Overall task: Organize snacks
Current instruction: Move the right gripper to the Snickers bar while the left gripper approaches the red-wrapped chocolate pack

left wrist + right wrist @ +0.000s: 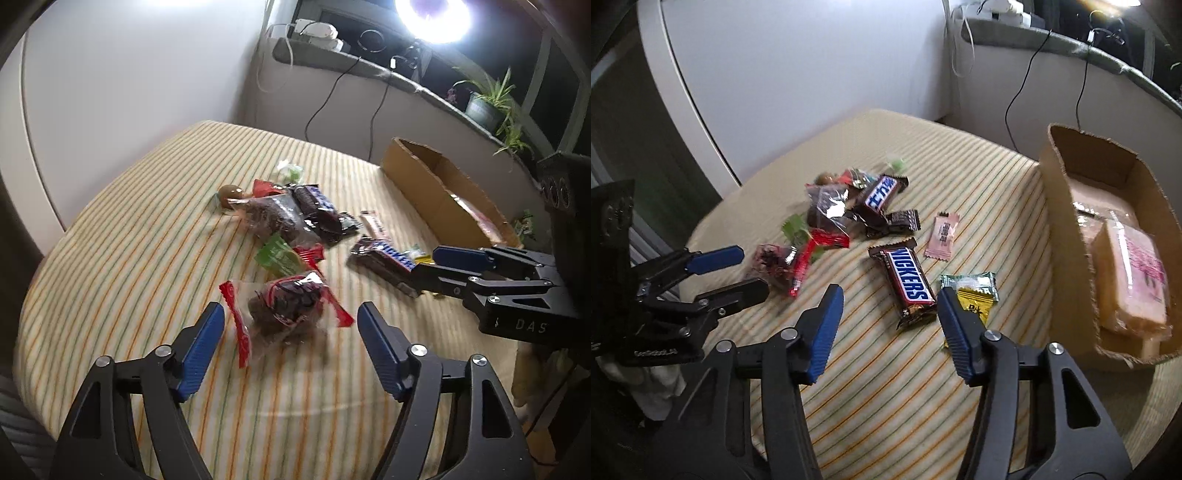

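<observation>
Striped tablecloth (886,387) over table, yellow-green lines, snacks scattered mid-surface. Open cardboard box (1067,236) at right edge of table, holding pale wrapped cake pack (1134,273) plus other packets, not readable. Left gripper (290,326) wide apart, nothing pinched, blue pads flanking clear bag with red edges and dark snack (286,308) lying on cloth, pads not touching it. Right gripper (890,308) partway apart, nothing clamped, tips either side of lower end of Snickers bar (905,280), bar flat on cloth; contact with pads cannot be told. Pile further back: second Snickers bar (882,195), clear bag of dark pieces (827,210), small dark wrapper (905,220), red packets, round brown sweet (229,192). Pink candy wrapper (942,234) alone just right of pile. Green wrapper (975,286) and yellow wrapper (973,308) just beside right gripper's right finger, overlapping each other. Green sachet (277,254) near clear bag.
</observation>
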Available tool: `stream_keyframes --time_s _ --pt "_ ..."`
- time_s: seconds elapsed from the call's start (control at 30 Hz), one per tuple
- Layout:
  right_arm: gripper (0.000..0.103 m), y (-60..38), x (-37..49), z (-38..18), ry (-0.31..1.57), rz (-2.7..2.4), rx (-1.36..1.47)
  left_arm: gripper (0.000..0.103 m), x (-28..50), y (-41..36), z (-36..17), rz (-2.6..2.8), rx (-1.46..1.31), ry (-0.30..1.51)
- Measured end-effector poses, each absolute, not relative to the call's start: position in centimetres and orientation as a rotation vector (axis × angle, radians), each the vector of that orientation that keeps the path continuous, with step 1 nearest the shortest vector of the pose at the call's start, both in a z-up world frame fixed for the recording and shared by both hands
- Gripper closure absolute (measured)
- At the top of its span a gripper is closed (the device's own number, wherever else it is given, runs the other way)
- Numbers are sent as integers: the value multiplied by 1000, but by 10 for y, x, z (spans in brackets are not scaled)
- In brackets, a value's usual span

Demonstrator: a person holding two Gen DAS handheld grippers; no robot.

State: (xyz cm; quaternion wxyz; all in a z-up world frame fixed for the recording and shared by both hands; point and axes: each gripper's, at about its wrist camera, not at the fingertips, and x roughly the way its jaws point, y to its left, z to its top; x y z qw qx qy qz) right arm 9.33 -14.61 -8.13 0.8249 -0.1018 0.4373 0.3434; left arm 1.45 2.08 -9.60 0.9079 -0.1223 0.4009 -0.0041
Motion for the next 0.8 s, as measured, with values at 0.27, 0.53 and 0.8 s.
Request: stream_keyframes --time_s 0.27,0.53,0.8 --pt "52 -126 113 -98 964 714 -283 28 26 20 -110 -7 -266 854" --pt "60 -115 118 -111 984 718 -345 29 23 25 -110 -11 -274 848" --pt "73 -116 116 -112 984 724 -364 51 19 24 -108 -25 -277 837"
